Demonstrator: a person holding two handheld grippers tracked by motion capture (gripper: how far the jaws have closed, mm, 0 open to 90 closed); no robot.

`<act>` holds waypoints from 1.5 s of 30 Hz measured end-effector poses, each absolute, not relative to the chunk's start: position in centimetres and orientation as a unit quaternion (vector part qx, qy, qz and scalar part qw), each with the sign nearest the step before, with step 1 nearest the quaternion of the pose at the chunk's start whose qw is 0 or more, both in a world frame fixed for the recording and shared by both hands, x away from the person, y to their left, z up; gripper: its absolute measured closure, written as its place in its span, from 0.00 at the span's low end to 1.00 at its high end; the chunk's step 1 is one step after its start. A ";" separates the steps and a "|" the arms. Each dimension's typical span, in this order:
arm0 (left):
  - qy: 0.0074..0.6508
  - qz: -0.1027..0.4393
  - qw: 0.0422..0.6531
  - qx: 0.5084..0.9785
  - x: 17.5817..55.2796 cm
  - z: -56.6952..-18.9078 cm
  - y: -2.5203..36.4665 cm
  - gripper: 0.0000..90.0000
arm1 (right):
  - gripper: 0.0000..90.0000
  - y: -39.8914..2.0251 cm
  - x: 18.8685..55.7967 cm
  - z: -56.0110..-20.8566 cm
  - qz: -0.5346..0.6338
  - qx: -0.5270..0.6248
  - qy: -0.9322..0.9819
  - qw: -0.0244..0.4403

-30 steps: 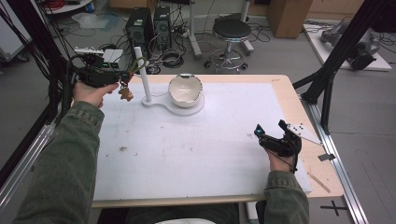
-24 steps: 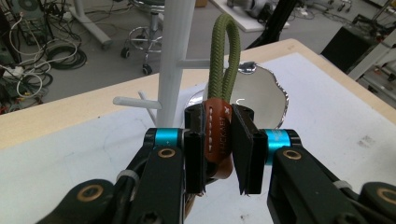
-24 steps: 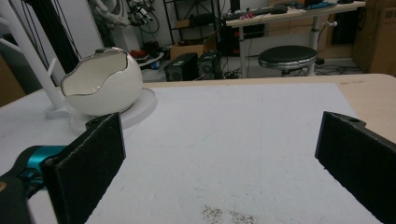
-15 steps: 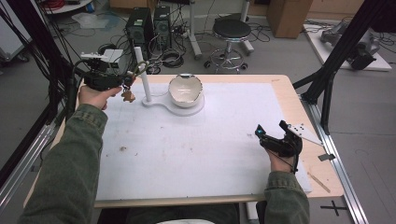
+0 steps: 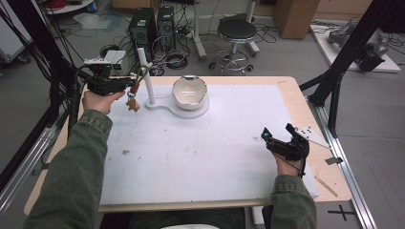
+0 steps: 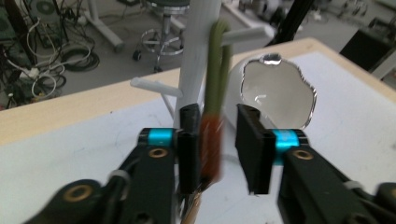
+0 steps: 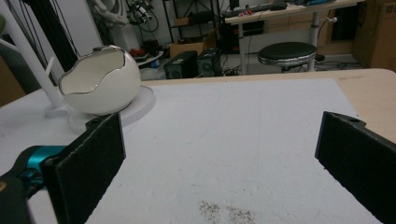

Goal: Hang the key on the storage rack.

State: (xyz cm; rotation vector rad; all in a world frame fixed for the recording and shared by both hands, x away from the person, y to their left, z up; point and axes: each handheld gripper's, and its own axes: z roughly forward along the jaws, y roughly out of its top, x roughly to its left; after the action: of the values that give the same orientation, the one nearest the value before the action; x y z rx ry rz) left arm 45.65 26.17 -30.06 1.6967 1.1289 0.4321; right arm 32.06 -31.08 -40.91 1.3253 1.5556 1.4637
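Observation:
A white stand with a pegged post (image 5: 146, 78) rises at the far left of the table, and a jagged-rimmed white bowl (image 5: 190, 93) sits on its base. My left gripper (image 5: 137, 78) hovers beside the post. A charm with a green loop (image 6: 218, 70) and an orange-brown body (image 6: 210, 144) hangs between its jaws. The loop reaches up to a peg (image 6: 247, 35). The jaws stand wider than the charm, which touches only the left pad, so the left gripper (image 6: 212, 121) is open. A small brown figure (image 5: 133, 103) dangles below. My right gripper (image 5: 277, 130) rests open at the right, holding nothing.
A white mat (image 5: 200, 148) covers most of the wooden table (image 5: 291, 88). A dusty smudge (image 7: 224, 212) lies on the mat ahead of the right gripper (image 7: 219, 154). Black frame struts (image 5: 334, 86) stand at the right edge. A stool and computers sit on the floor beyond.
My left hand has carried the charm up and to the right, from beside the stand to its post. The right hand has stayed put.

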 end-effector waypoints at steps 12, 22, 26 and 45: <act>0.491 0.231 0.457 0.705 44.7 -30.3 25.5 0.02 | 0.01 -31.1 32.1 -41.0 0.554 0.502 0.591 0.304; 0.466 0.257 0.483 0.695 42.1 -29.4 25.3 0.02 | 0.01 -30.9 32.1 -40.9 0.554 0.501 0.593 0.301; 0.468 0.266 0.481 0.692 41.2 -29.5 26.0 0.02 | 0.01 -30.9 32.1 -40.9 0.553 0.499 0.594 0.304; 0.497 0.270 0.500 0.656 38.4 -31.6 29.7 0.02 | 0.01 -30.9 31.9 -40.9 0.554 0.501 0.592 0.304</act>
State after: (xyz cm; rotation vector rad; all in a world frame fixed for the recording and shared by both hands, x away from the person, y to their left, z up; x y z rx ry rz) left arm 38.39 29.73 -31.64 1.5851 1.2025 0.6520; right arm 31.94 -30.88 -40.87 1.3277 1.5674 1.4666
